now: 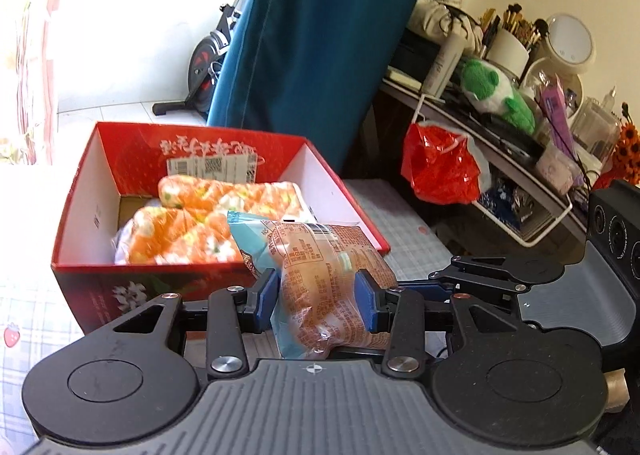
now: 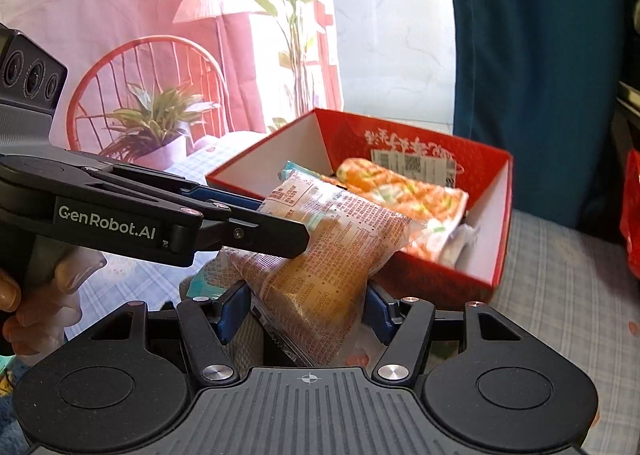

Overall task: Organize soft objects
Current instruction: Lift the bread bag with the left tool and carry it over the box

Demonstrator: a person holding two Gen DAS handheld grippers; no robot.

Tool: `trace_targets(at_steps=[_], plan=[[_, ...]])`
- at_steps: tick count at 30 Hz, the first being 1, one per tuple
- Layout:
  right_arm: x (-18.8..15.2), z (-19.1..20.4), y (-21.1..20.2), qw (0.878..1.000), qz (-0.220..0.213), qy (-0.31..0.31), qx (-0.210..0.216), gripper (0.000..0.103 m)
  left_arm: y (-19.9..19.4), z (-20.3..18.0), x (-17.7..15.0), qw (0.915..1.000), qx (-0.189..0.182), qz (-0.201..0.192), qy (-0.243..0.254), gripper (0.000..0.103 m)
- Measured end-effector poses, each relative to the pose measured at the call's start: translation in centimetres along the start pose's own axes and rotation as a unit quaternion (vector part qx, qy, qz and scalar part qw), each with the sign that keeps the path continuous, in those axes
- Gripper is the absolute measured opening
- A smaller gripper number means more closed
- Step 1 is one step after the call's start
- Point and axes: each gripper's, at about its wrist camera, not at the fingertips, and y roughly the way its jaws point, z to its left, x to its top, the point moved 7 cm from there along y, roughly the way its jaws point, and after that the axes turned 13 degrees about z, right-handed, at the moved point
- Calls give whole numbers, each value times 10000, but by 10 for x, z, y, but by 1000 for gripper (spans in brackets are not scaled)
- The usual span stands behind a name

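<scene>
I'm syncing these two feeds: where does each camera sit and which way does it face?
Left wrist: on the left gripper, facing the red cardboard box, clamping a clear-wrapped bread packet; right gripper alongside.
Right wrist: on the right gripper, facing the box and packet; a gloved hand visible.
Shared: box, packet.

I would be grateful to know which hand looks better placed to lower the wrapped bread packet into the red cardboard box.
Probably the left. Both tongs clamp the clear-wrapped bread packet, but the left ones hold the end already overlapping the red cardboard box rim; the right ones grip the trailing end.
</scene>
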Motion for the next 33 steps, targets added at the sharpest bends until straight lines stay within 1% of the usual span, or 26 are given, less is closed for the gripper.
trace_targets(at_steps=[6,9,14,21,24,26,33], plan=[[25,-2,1,9998,-64,-181,69,57,-11,12,19,9999,19,-127,-45,44],[45,-5,5,9995,-70,-315,35,57,-13,22,32,9997,37,-199,-150,44],[77,-12,17,9989,-138,-456,35,57,-13,39,56,9993,161,-298,-148,44],[112,-23,54,9986,-76,-525,34,57,4,75,81,9989,238,-189,-357,44],[120,-28,72,9989,-68,-458,118,57,12,89,86,9985,262,-125,-464,44],[123,-31,86,9990,11,-389,199,57,19,96,87,9985,317,-52,-452,44],[139,-35,123,9986,243,-408,215,57,41,130,93,9965,442,-9,-706,44]])
